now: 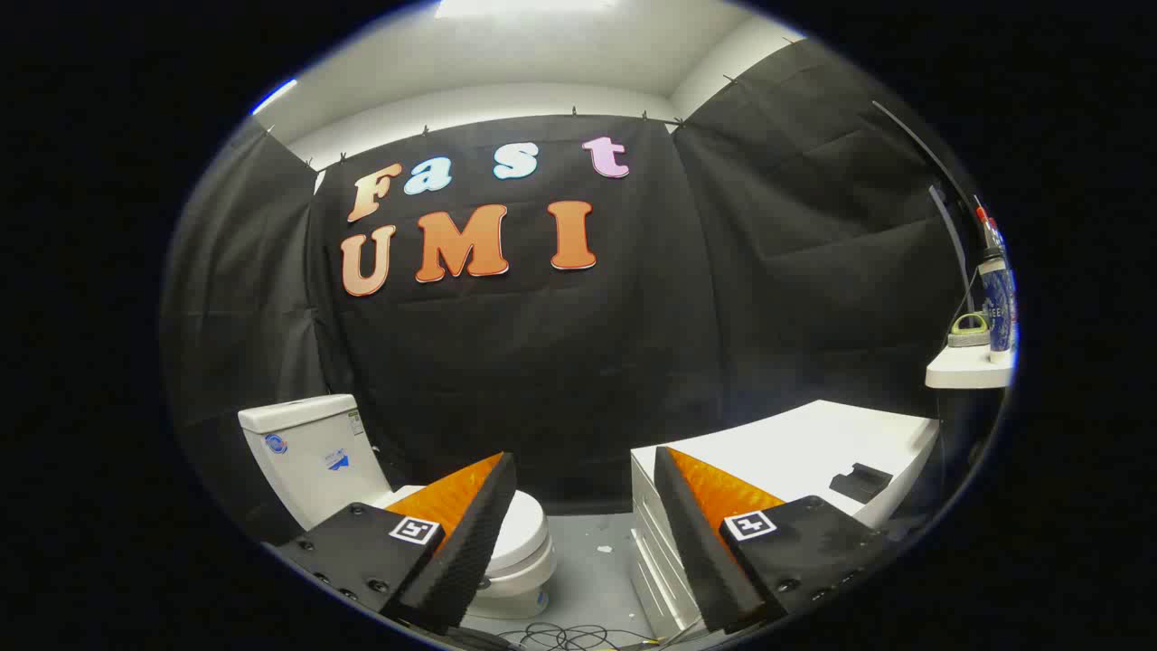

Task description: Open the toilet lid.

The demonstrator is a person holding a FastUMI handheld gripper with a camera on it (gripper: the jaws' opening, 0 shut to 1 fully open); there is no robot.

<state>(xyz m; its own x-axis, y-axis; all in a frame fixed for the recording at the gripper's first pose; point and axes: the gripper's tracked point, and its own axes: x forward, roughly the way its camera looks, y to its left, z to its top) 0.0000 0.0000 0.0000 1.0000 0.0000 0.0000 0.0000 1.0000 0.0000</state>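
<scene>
At the near end of the booth, my tongs (578, 506) stand released, their two fingers spread wide with nothing between them and nothing touching either one. Just beyond the left finger sits the toilet (506, 561), partly hidden by that finger; its lid (526, 529) lies flat and closed over the bowl, and the tank (307, 448) rises behind it against the black cloth wall. Behind the right finger is a white cabinet with drawers (653, 533), its tabletop (804, 443) carrying a small dark object (860, 481) I cannot identify. Between toilet and cabinet runs bare grey floor (587, 561), with some loose cables (560, 637) near the bottom. Farther right, a small shelf (965, 369) holds a spray can (994, 303) and what looks like a roll of tape (969, 331).

I judge this to be the approach step: the lid is untouched and I am well apart from it. The next move calls for swinging the tongs left and down toward the lid's front edge, getting one finger under the rim or pinching it, then lifting it back toward the tank. The rim's gap is hidden, so I would go slowly.
</scene>
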